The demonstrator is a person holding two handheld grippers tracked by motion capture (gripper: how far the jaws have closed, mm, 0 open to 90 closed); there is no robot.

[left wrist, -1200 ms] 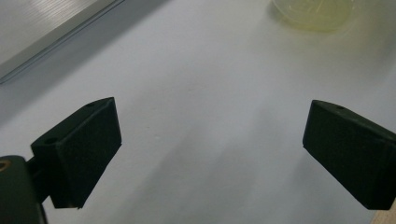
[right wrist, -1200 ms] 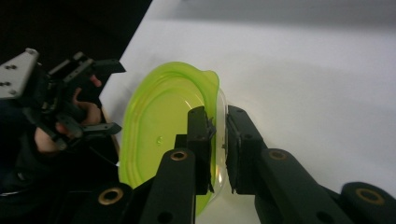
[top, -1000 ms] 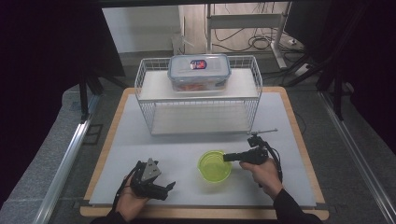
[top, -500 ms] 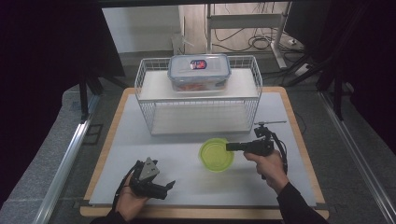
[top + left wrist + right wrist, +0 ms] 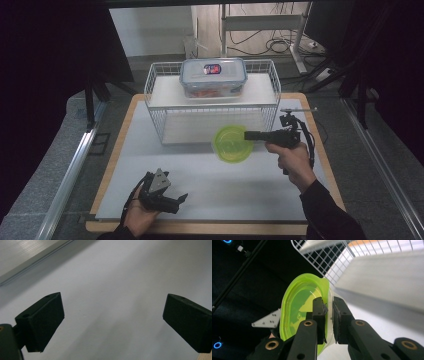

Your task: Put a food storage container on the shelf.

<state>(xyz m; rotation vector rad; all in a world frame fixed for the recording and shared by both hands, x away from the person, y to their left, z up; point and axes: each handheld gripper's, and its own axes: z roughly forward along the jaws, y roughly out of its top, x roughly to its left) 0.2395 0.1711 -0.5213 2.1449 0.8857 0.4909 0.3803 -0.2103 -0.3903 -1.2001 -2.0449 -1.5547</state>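
Green bowl rim clamped in right gripper jaws, held level, left gripper jaws apart.

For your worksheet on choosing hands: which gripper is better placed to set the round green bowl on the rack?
Right. The right gripper already clamps the round green plastic bowl beside the white wire rack; the left gripper rests open, near the table's front edge.

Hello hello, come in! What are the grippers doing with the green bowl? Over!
Right gripper shut on green bowl's rim, bowl off the table. Left gripper open, low over white mat. Wire rack just behind bowl.
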